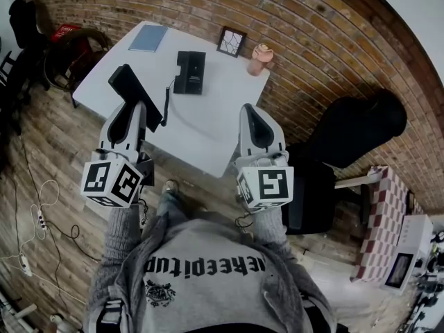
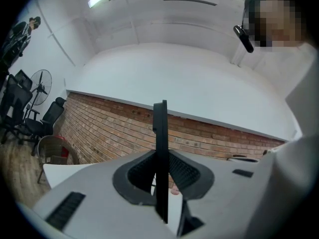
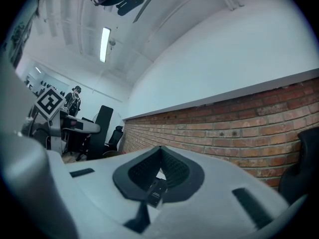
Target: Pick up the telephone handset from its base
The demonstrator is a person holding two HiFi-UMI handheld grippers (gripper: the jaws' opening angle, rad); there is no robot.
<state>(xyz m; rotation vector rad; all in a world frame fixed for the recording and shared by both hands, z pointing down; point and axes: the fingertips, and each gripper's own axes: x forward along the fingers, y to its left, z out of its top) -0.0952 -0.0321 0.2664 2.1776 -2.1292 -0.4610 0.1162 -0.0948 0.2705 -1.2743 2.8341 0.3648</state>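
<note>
Left claw (image 1: 137,111) clenched on handset (image 1: 130,90), which stands edge-on between the jaws, up off base (image 1: 190,72). Cord (image 1: 166,101) hangs beside the handset. Base sits on white counter (image 1: 208,134). Right claw (image 1: 254,115) clenched, empty, over the counter's near edge.

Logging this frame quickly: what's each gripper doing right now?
Left gripper: closed on the telephone handset, clear of its base.
Right gripper: closed, holding nothing.

Base (image 1: 189,71), notebook (image 1: 148,38), frame (image 1: 231,41) on table (image 1: 208,120)
</note>
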